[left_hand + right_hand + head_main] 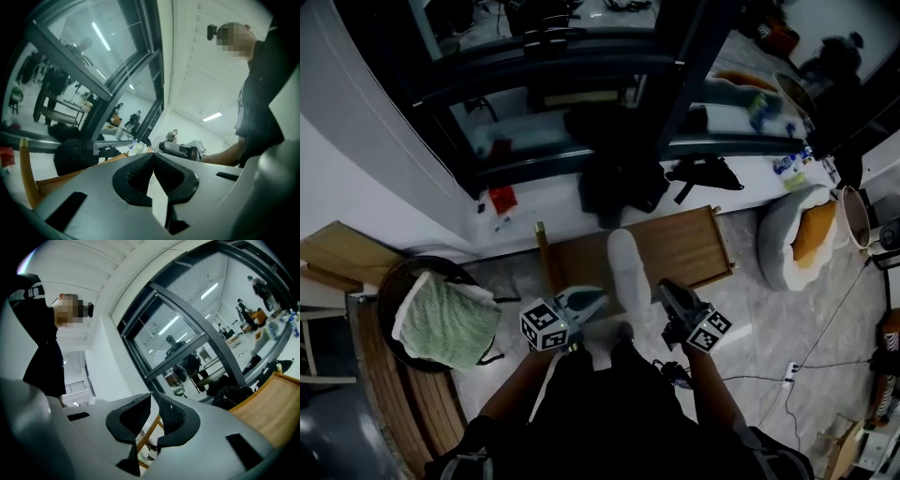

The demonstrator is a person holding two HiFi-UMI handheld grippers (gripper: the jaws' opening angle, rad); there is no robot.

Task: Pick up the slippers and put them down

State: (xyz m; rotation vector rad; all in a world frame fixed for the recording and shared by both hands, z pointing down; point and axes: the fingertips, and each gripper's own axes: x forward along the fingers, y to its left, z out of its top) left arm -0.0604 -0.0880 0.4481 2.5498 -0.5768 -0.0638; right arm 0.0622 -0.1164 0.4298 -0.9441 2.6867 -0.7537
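One pale slipper (628, 267) lies lengthwise on a low wooden stand (694, 246), straight ahead of me in the head view. My left gripper (598, 298) is just left of the slipper's near end, and my right gripper (664, 289) is just right of it. Neither touches it. The left gripper (152, 155) has its pads meeting at the tips with nothing between them. My right gripper (153, 398) is likewise shut and empty. The left gripper view also shows the right gripper (180, 149) held out by a forearm. Neither gripper view shows a slipper.
A dark round basket with a green towel (441, 321) stands at the left. A black bag (619, 183) leans by the dark window frame (581, 70) behind the stand. A grey and orange cushion bed (802, 234) sits at the right, with cables (787, 370) on the tiled floor.
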